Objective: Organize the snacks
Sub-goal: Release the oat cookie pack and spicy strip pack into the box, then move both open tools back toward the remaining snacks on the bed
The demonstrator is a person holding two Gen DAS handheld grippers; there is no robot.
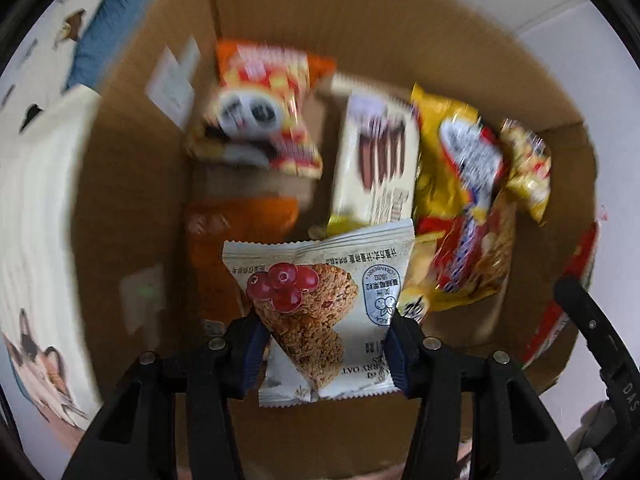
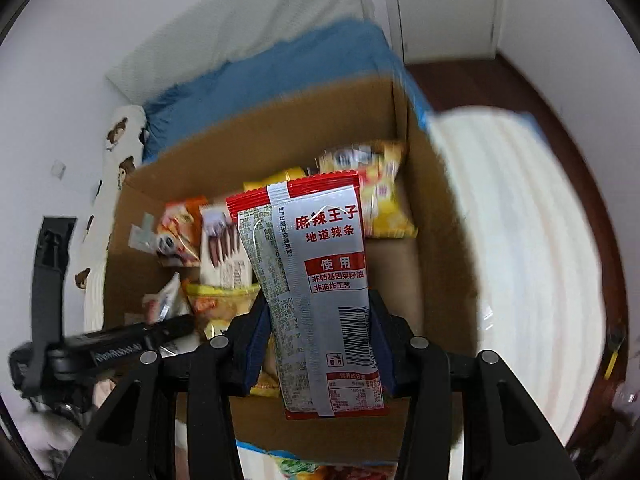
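Observation:
My left gripper (image 1: 326, 350) is shut on a white cranberry oat bar packet (image 1: 320, 312) and holds it over the open cardboard box (image 1: 132, 200). Inside lie an orange-red snack bag (image 1: 264, 108), a cream chocolate-stick packet (image 1: 376, 160) and yellow snack bags (image 1: 460, 208). My right gripper (image 2: 320, 344) is shut on a red and silver spicy strip packet (image 2: 320, 280), held upright above the same box (image 2: 260, 144). The left gripper's black body (image 2: 112, 344) shows at the left of the right wrist view.
A blue cloth (image 2: 280, 72) and a white pillow (image 2: 248, 20) lie behind the box. White bedding (image 2: 520, 240) is to its right, and bear-print fabric (image 2: 116, 152) to its left. A dark wooden floor (image 2: 520, 80) is at far right.

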